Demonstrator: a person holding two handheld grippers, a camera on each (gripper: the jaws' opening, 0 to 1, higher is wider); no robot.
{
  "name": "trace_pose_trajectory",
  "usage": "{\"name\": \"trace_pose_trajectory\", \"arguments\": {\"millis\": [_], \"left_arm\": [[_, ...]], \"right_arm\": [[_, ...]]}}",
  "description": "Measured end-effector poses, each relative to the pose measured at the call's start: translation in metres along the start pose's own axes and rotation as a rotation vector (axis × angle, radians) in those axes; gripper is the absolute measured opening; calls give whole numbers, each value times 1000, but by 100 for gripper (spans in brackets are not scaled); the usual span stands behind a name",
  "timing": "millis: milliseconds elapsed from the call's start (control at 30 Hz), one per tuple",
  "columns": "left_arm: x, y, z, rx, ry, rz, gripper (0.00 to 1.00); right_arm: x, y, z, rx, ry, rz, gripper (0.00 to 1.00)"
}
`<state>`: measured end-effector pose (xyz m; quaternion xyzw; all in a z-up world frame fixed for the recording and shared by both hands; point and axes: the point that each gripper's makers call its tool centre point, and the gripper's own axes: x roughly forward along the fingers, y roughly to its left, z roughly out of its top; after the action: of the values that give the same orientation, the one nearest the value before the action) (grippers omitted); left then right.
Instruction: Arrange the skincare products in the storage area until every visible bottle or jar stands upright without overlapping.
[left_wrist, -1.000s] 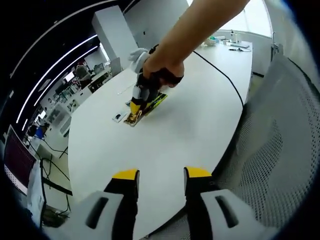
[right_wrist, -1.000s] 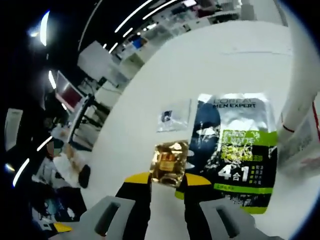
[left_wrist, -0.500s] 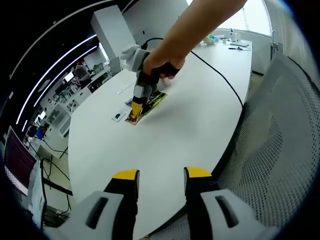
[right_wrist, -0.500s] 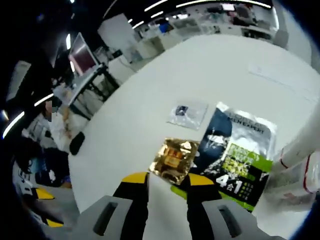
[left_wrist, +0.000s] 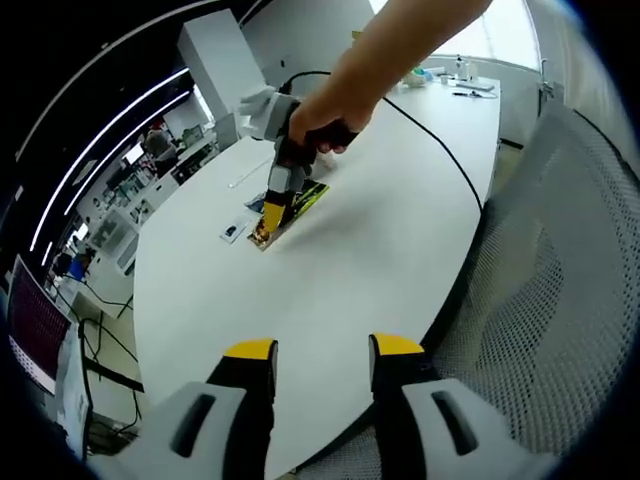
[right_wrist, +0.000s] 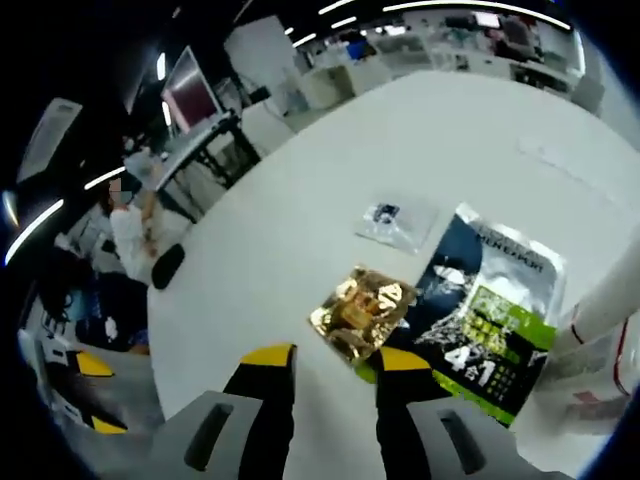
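In the right gripper view the right gripper (right_wrist: 323, 357) hangs just above the white surface (right_wrist: 270, 240) with its fingers (right_wrist: 268, 356) spread and nothing between them. Just past the tips, toward 12 o'clock, a small gold sachet (right_wrist: 364, 310) lies flat, one edge overlapping the larger dark and green sachet (right_wrist: 486, 318) at 2 o'clock. A little further, near 1 o'clock, a small clear packet (right_wrist: 398, 221) lies flat and apart from both. At 3 o'clock a white tube (right_wrist: 608, 305) and a clear box (right_wrist: 600, 375) sit at the edge, cut off so their pose cannot be judged. In the left gripper view the left gripper (left_wrist: 322, 350) is held at the near edge of the surface, fingers spread and empty, well apart from the products; far off at 11 o'clock a hand (left_wrist: 318, 117) points the right gripper down at the sachets. Little looks done: items lie flat, two overlap, and separating and standing them remains.
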<state>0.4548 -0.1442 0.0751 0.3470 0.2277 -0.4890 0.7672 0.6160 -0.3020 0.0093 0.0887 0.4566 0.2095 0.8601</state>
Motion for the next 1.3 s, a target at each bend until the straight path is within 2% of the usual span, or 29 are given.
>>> {"name": "trace_pose_trajectory", "arguments": {"millis": [100,200,300,467,567,600,700,733,900,1033,1100,1167,1200,1300], "left_arm": [[0,1,0,-6,2,2,32],[1,0,-1,-7,6,-1,32],[1,0,-1,-10,6,-2,32],[1,0,-2,-12,10,-6,31],[1,-1,-3,-13,13,-9,31],[1,-1,-3,-13,16,-11,31],[1,-2,-4,-15,20,-14,31],[1,-2,-4,-15,20,-14,31],[1,-1,-4,-16,20,-11,31],[1,0,-4,-15,19,-8,31],[1,1,-2,-16,9,-3,31],[0,2,0,-19,-2,2,32],[-1,3,1,-20,-9,5,32],[-2,6,6,-30,-39,20,35]], "right_arm": [[8,3,8,-7,0,4,30],[14,6,8,-11,20,6,30],[18,5,5,-65,54,-10,32],[20,3,-2,-259,133,-56,34],[21,4,-5,-352,157,-69,35],[20,5,-7,-408,171,-75,35],[20,5,-10,-528,207,-91,32],[20,7,-9,-533,201,-92,31],[13,10,2,-457,139,-79,31],[-3,6,8,-453,98,-92,32],[-18,8,15,-439,40,-90,31],[-36,16,27,-418,-61,-68,32],[-51,26,33,-395,-137,-33,32],[-90,42,41,-353,-295,-8,33]]}}
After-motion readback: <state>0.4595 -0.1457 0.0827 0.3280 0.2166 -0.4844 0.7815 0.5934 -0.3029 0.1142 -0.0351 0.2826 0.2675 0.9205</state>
